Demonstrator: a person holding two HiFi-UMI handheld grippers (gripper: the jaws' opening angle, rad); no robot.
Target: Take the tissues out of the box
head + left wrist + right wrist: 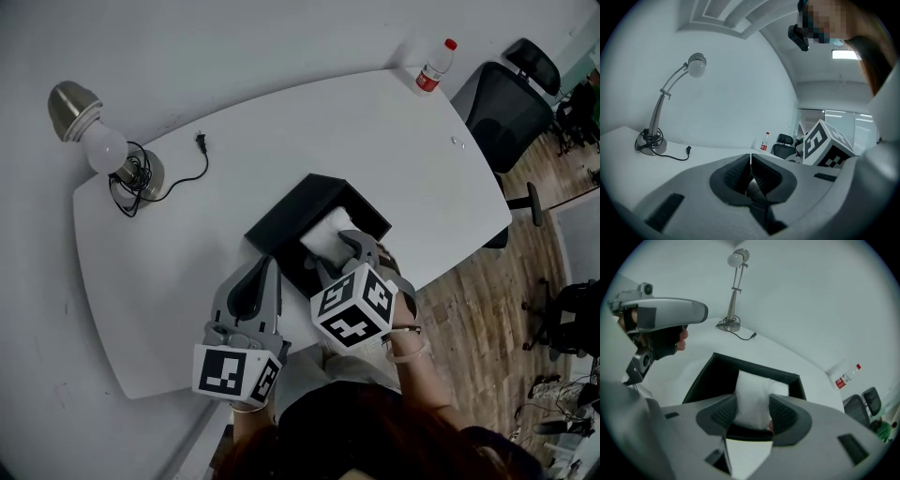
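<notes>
The right claw [752, 401] is doing the grab step. It points down into the black box [708, 380]. Its two jaws sit on each side of the white tissues [754, 380]. The jaws stand fairly wide because the bunch of tissues between them is thick. The pads press on the left and right sides of the bunch, so the claw has hold of it. The tissues are inside the box and poke up out of its open top. None are out on the desk [281, 131] yet.

I think the next move is to pull straight up. The claw needs a firm squeeze, because soft paper can slip out. The light box might lift up too, so it may need holding down.

The left claw [750, 155] has its jaws shut tight together with nothing in them. It points flat across the desk. In the head view it sits at about 7 o'clock from the box, right by the near corner. I cannot tell if it touches the box.

Farther out, a lamp [103, 141] stands at 10 o'clock from the box. A bottle [435, 67] stands at 1 o'clock, near the far edge of the desk.
</notes>
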